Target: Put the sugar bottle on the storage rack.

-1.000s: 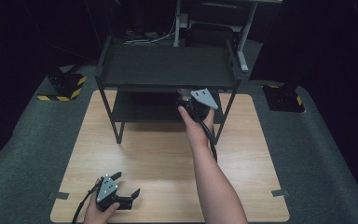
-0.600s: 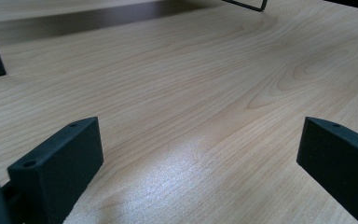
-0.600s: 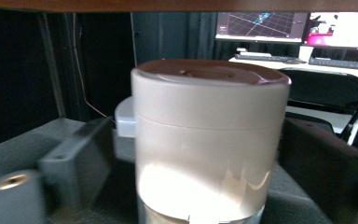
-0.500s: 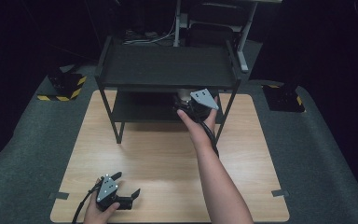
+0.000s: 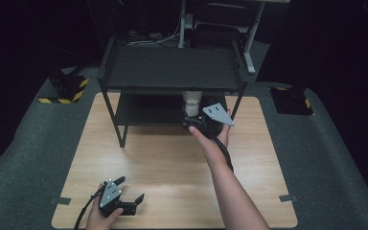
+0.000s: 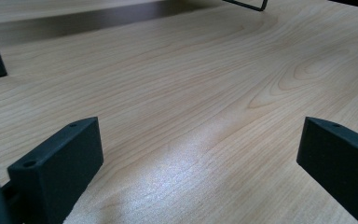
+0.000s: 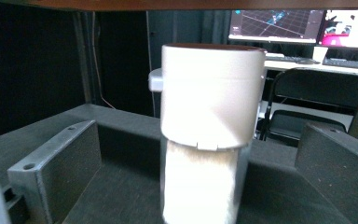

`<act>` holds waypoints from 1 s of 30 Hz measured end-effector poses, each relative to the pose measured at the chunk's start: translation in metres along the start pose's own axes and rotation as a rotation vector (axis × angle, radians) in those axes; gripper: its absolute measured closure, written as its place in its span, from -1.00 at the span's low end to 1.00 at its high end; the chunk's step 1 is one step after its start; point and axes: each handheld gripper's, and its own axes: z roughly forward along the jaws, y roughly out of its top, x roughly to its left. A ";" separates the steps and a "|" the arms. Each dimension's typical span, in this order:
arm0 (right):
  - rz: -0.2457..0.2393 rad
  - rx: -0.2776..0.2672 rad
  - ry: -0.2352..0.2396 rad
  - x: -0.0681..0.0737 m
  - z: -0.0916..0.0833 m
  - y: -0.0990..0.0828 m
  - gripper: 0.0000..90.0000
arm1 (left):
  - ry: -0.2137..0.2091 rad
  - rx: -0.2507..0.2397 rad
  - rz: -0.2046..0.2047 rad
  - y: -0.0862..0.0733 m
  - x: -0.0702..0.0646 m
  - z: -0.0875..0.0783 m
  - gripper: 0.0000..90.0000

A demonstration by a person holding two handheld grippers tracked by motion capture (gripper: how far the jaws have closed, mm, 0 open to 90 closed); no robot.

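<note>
The white container (image 7: pixel 206 126) stands upright on the lower shelf (image 5: pixel 139 112) of the black rack (image 5: pixel 172 64), w/ the right gripper (image 5: pixel 192 122) just in front of it. In the right gripper view its jaws stand wide apart on either side of the container, pads clear of it, so nothing is gripped. Judging by that, the container looks placed on the shelf & let go; what's left is prob. backing the right gripper out from under the top shelf. Vs the earlier frames: the right gripper's jaws have just been opening, w/ the container between them but no longer pinched, & the right hand now sits a bit nearer the person's side of the wooden table (image 5: pixel 163 163), so more of the container shows beyond it in the high view. The left gripper (image 5: pixel 130 190) rests low over the table's near left corner, jaws wide open & empty, same spot as before.
</note>
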 end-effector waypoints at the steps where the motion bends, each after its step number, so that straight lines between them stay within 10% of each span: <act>1: 0.004 -0.004 0.003 -0.001 -0.004 -0.002 -1.00 | 0.000 0.002 0.002 0.000 0.000 0.000 -0.99; 30: -0.009 -0.003 0.101 -0.026 -0.117 -0.079 -1.00 | 0.009 -0.007 0.010 -0.001 -0.003 -0.001 -0.99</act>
